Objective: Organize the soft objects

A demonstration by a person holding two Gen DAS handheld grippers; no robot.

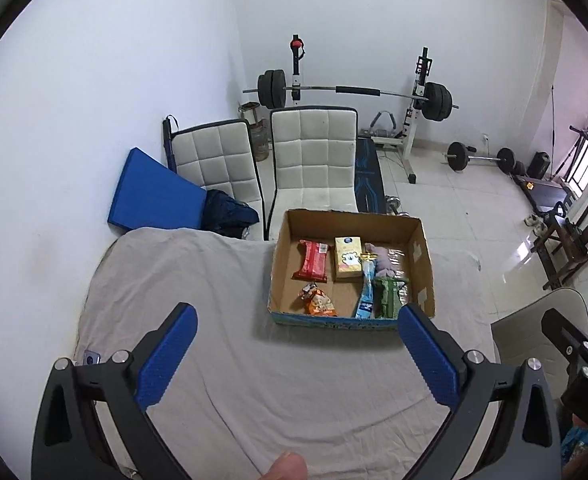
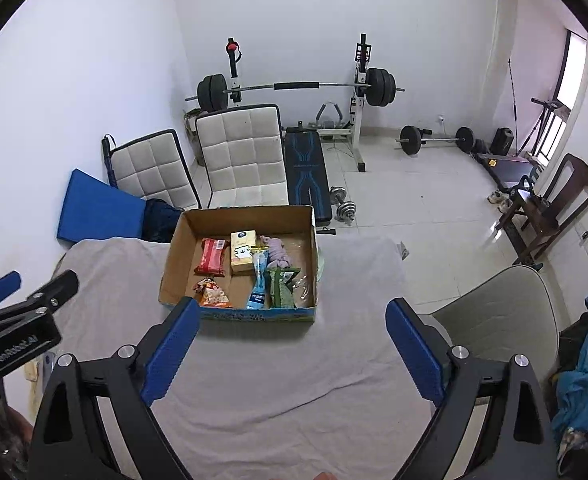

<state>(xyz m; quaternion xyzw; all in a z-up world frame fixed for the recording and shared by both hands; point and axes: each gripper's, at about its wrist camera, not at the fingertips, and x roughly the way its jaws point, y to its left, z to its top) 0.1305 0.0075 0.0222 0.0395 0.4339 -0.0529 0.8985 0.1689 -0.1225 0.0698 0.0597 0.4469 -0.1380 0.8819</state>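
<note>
we see the cardboard box on the far part of the table, and all the soft objects lie inside it: a red packet at the far left, a yellow carton just right of it, a pink plush toy farther right, an orange snack bag at the near left, a blue pouch and a green packet side by side near the front wall. our left gripper hovers above the grey cloth with its blue fingers spread wide and nothing between them. our right gripper likewise gapes wide, holding nothing, near the box front. beyond the table stand two white chairs and a barbell rack.
</note>
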